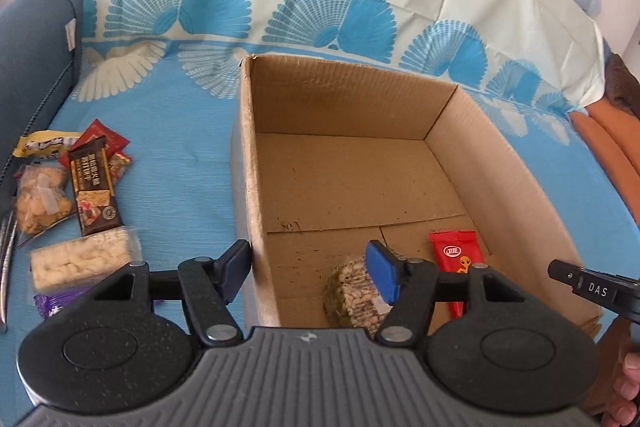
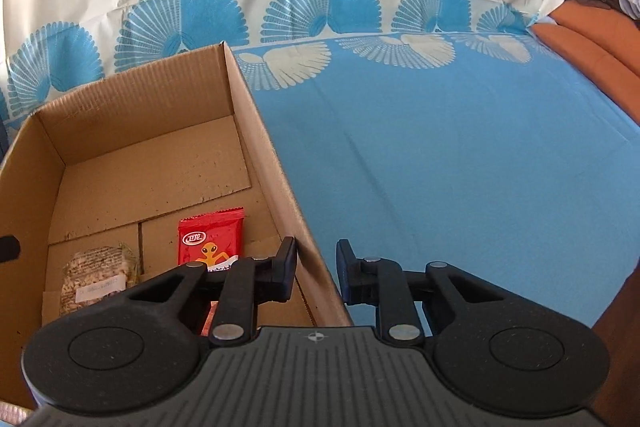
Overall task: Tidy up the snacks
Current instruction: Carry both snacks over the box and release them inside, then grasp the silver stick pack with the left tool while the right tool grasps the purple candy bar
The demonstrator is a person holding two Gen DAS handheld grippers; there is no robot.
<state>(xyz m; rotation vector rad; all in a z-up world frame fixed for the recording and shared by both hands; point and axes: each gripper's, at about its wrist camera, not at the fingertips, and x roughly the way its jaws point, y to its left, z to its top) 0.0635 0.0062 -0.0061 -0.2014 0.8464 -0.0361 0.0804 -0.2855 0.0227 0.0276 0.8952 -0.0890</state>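
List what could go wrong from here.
1. The right gripper pinches only one thin wall of the box. Pulling now may bend the wall or twist the box, and the red packet and grain cake could slide.
2. The left gripper stands open astride the opposite wall and grips nothing. Its outer finger sits near the loose snacks and may knock them.

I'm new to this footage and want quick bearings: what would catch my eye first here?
A big open cardboard box sits on a bright blue fan-patterned cloth, with a red snack packet and a puffed-grain cake on its floor at the near end. Left of the box, a loose pile of snacks lies on the cloth. Each gripper straddles a side wall of the box.
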